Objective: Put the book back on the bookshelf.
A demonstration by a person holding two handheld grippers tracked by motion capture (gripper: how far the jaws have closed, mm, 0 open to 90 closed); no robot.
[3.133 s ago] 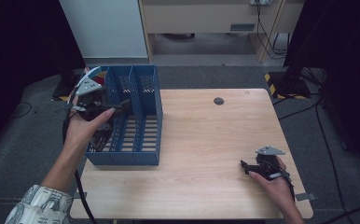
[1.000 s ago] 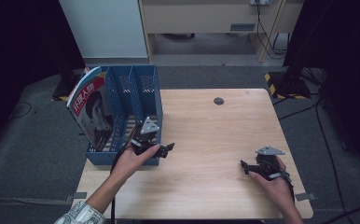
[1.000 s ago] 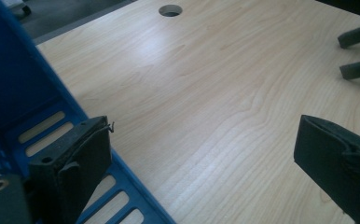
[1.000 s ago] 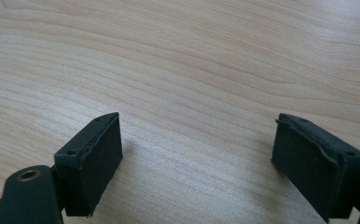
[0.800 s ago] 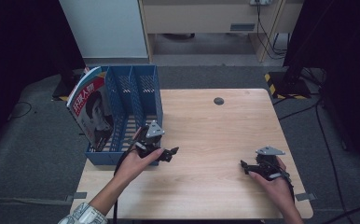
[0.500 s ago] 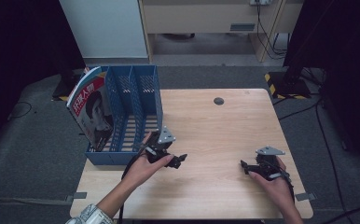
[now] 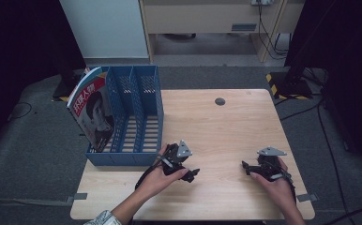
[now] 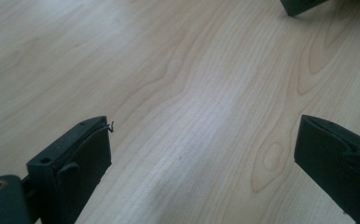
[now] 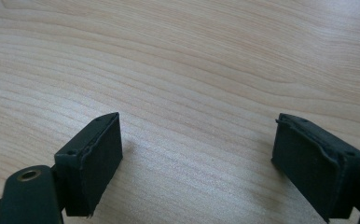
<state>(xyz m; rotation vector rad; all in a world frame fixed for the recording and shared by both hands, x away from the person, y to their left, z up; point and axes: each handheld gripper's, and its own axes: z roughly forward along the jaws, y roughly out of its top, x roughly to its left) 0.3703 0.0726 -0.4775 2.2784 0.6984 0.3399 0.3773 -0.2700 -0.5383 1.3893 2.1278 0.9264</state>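
1. The magazine (image 7: 94, 108) stands filed in the blue rack's (image 7: 141, 117) leftmost slot, at ten o'clock on the table (image 7: 226, 131).
2. Left claw (image 7: 191, 174), released and empty, rests at six o'clock.
3. Right claw (image 7: 245, 167), likewise spread, lies parked at four o'clock, apparently idle.

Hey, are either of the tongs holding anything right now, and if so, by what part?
Nothing is held. The left tongs and the right tongs are both open, with bare wooden table between their jaws. The magazine stands in the blue file rack.

black left gripper (image 7: 191, 175), grey three-cornered plate; patterned sleeve (image 7: 105, 218)
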